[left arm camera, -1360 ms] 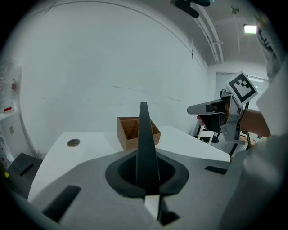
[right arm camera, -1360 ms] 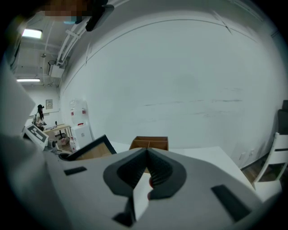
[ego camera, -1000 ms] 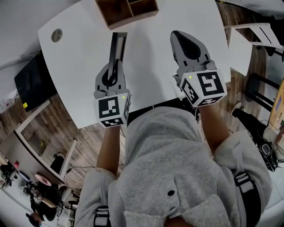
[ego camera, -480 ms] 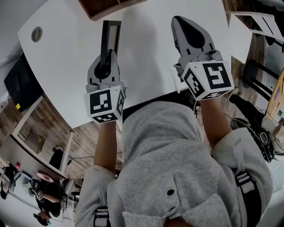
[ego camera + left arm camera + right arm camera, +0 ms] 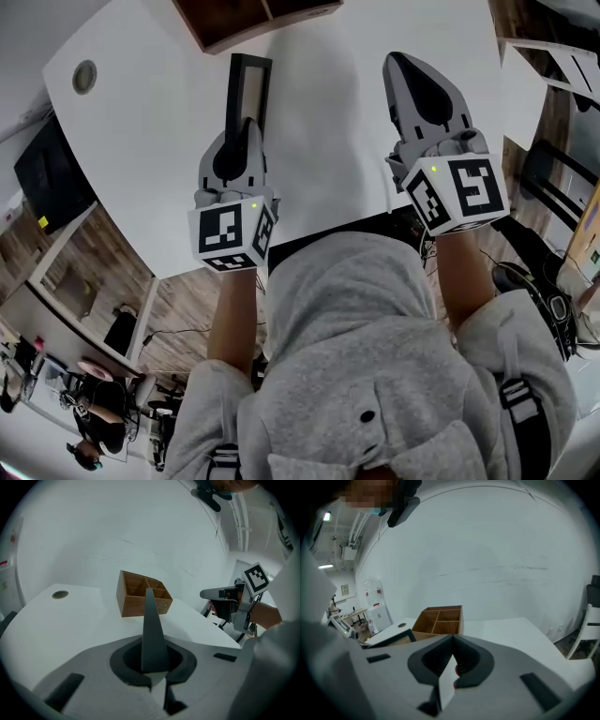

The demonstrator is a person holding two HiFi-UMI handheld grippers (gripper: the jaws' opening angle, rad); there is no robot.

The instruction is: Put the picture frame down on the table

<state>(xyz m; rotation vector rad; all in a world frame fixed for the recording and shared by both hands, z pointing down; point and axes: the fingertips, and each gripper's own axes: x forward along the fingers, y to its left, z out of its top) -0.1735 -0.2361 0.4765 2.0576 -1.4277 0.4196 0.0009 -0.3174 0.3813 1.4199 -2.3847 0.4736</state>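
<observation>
The picture frame (image 5: 246, 86) is black and thin, seen edge-on, held on edge over the white table (image 5: 150, 150). My left gripper (image 5: 244, 127) is shut on its near end, and in the left gripper view the picture frame (image 5: 151, 620) rises as a dark wedge from between the jaws. In the right gripper view the picture frame (image 5: 386, 639) shows at the left with a pale inner panel. My right gripper (image 5: 401, 64) hovers over the table to the right of it, shut and empty, its tips (image 5: 452, 638) pressed together.
A wooden divided box (image 5: 253, 19) stands at the table's far side, just beyond the frame's tip; the box (image 5: 143, 599) is also ahead of the left gripper. A round grommet (image 5: 84, 76) sits in the table's left corner. A second white table (image 5: 553, 66) stands to the right.
Both grippers shifted slightly over the table as the view moved. The left gripper still holds the frame on edge; the right stays shut and empty.
</observation>
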